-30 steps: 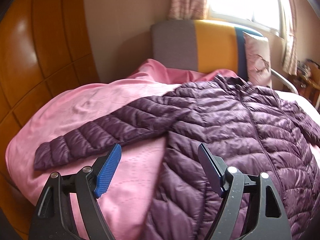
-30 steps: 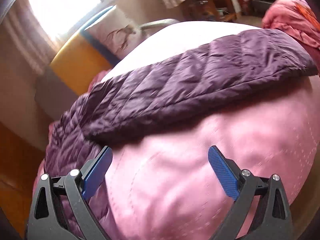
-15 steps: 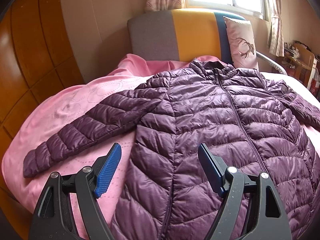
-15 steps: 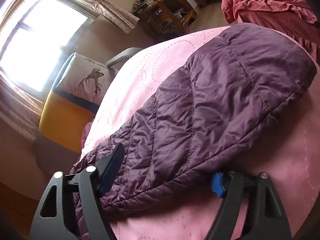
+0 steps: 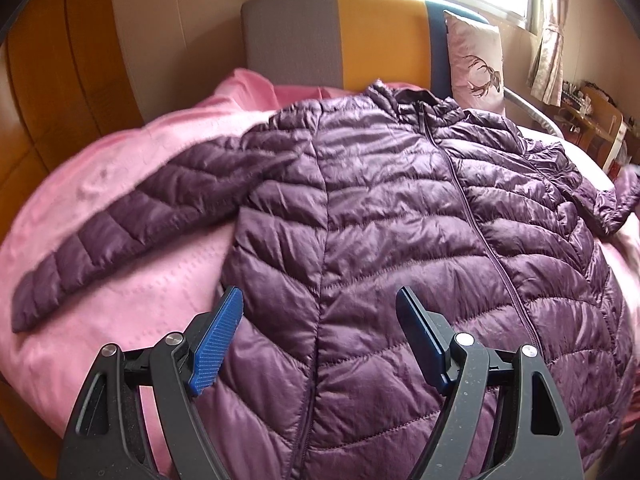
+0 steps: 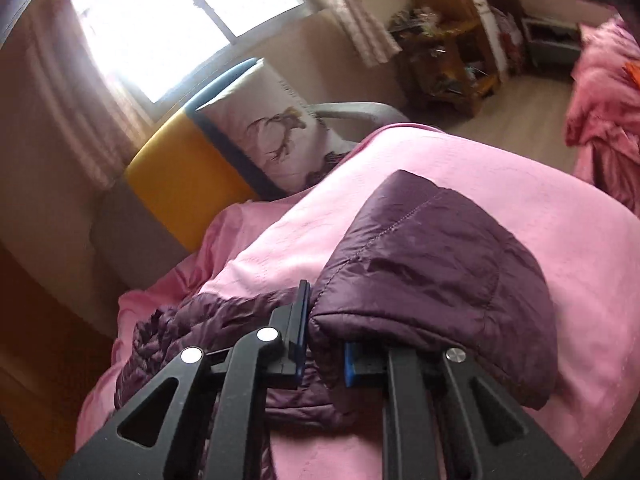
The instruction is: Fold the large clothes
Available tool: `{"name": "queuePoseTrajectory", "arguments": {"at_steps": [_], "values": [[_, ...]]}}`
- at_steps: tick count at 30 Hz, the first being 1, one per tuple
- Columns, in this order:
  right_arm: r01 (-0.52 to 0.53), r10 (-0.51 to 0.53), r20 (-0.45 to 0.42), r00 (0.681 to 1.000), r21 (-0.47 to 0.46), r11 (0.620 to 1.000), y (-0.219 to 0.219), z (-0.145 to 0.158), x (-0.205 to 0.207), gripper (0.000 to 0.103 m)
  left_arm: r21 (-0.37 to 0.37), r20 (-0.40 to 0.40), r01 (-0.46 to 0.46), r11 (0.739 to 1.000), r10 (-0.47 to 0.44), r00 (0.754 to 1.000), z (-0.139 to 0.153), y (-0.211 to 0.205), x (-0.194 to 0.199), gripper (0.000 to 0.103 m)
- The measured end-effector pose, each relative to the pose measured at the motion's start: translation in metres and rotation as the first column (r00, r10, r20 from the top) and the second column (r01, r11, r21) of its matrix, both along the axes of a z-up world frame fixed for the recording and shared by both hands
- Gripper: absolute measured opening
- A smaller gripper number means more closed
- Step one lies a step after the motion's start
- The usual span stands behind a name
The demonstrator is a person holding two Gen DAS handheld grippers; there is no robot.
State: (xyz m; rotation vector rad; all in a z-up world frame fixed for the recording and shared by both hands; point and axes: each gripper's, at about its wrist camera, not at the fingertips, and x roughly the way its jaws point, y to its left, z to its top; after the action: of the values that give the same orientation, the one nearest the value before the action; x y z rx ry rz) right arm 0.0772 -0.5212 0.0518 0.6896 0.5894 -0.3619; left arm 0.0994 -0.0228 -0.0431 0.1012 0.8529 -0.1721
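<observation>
Your right gripper (image 6: 324, 332) had wide jaws over the pink blanket a second ago; since then they have been closing, and now they pinch the end of the jacket's sleeve (image 6: 436, 264), which has come up off the blanket. That sleeve cuff bunches over the blue pads and hides most of the far pad. Past the cuff, the rest of the sleeve runs back and down to the purple puffy jacket (image 5: 400, 216). Your left gripper (image 5: 320, 320) has come in closer over the jacket than it was a second ago. Its jaws stand wide apart with nothing between them, and they hang just over the jacket's lower front, on the side near the wooden wall (image 5: 48, 92). The jacket lies flat and face up, zipped, in the middle of the pink blanket (image 5: 132, 160). Its other sleeve (image 5: 132, 220) lies stretched out flat on the blanket, away from the jacket's body and toward the wooden wall. Beyond the jacket's collar stands the headboard (image 5: 360, 36), grey, yellow and blue. A pillow with a deer on it (image 5: 476, 60) leans on the headboard, just past the jacket's shoulder.
</observation>
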Motion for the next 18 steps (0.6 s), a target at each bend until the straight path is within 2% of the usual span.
{"name": "queuePoseTrajectory", "arguments": {"at_steps": [2, 5, 9, 13, 15, 16, 17, 18], "values": [[-0.114, 0.112, -0.023, 0.993, -0.078, 0.990, 0.043, 0.012, 0.028, 0.011, -0.036, -0.024, -0.016, 0.999, 0.015, 1.000, -0.004, 0.007, 0.002, 0.078], [-0.275, 0.267, -0.075, 0.961, -0.154, 0.949, 0.116, 0.013, 0.067, 0.011, -0.066, -0.030, -0.034, 0.997, 0.032, 0.999, -0.005, 0.020, 0.002, 0.078], [-0.441, 0.425, -0.122, 0.897, -0.172, 0.881, 0.203, -0.003, 0.105, 0.010, -0.106, -0.036, -0.047, 0.993, 0.044, 0.998, -0.004, 0.036, 0.001, 0.078], [-0.562, 0.538, -0.169, 0.826, -0.173, 0.809, 0.280, -0.020, 0.130, 0.011, -0.159, -0.059, -0.052, 0.986, 0.043, 0.997, -0.004, 0.051, 0.004, 0.078], [-0.601, 0.574, -0.183, 0.798, -0.168, 0.782, 0.306, -0.028, 0.141, 0.023, -0.195, -0.073, -0.048, 0.980, 0.035, 0.997, -0.003, 0.056, 0.006, 0.078], [-0.620, 0.596, -0.176, 0.783, -0.158, 0.768, 0.317, -0.031, 0.143, 0.051, -0.216, -0.080, -0.047, 0.975, 0.030, 0.996, -0.003, 0.058, 0.009, 0.078], [-0.631, 0.610, -0.164, 0.775, -0.153, 0.761, 0.325, -0.032, 0.142, 0.069, -0.230, -0.085, -0.046, 0.972, 0.027, 0.996, -0.002, 0.059, 0.011, 0.078], [-0.632, 0.614, -0.152, 0.774, -0.157, 0.759, 0.332, -0.032, 0.139, 0.070, -0.247, -0.091, -0.045, 0.968, 0.023, 0.996, -0.001, 0.060, 0.013, 0.078]]}}
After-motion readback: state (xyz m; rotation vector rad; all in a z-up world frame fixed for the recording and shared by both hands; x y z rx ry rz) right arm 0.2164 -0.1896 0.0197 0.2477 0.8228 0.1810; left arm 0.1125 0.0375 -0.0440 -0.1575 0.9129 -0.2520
